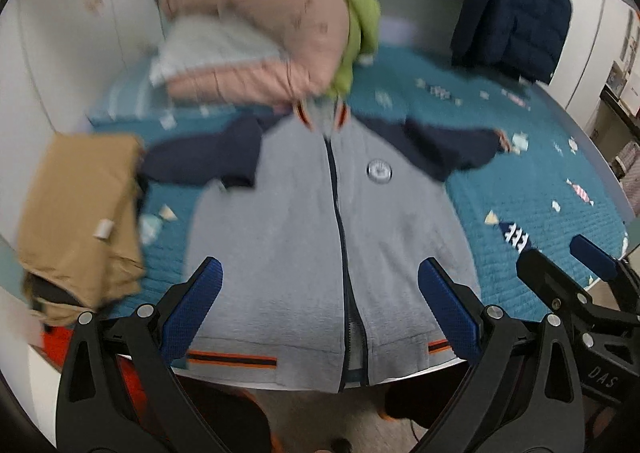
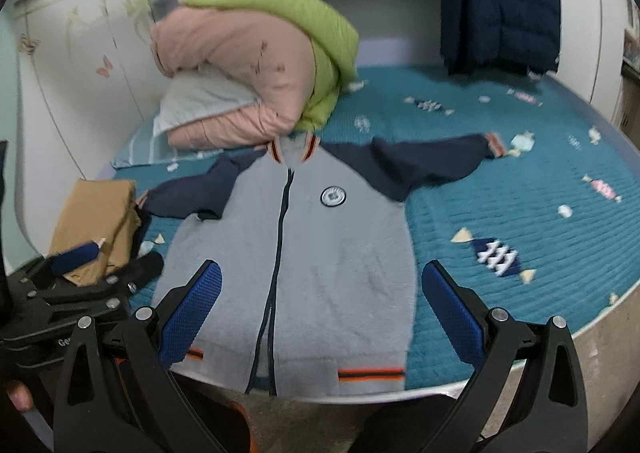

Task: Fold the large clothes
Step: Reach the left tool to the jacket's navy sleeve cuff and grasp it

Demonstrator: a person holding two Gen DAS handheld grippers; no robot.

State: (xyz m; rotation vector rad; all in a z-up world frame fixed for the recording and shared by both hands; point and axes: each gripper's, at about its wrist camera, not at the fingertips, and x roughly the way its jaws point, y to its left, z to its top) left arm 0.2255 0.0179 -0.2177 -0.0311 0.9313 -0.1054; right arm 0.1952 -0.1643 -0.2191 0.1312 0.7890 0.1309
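Observation:
A grey zip jacket (image 1: 296, 237) with navy sleeves lies flat, front up, on the teal bed cover (image 1: 532, 181), hem at the near edge. It also shows in the right wrist view (image 2: 332, 253). Both sleeves spread out sideways. My left gripper (image 1: 320, 309) is open and empty above the hem, fingers wide apart. My right gripper (image 2: 320, 309) is open and empty, also above the hem. The right gripper shows at the right edge of the left wrist view (image 1: 560, 265); the left gripper shows at the left edge of the right wrist view (image 2: 100, 265).
A folded tan garment (image 1: 84, 213) lies left of the jacket. Pink and green quilts (image 2: 256, 65) are piled behind the collar. A navy and yellow puffer jacket (image 2: 500, 1) hangs at the back right. White cupboards stand to the left.

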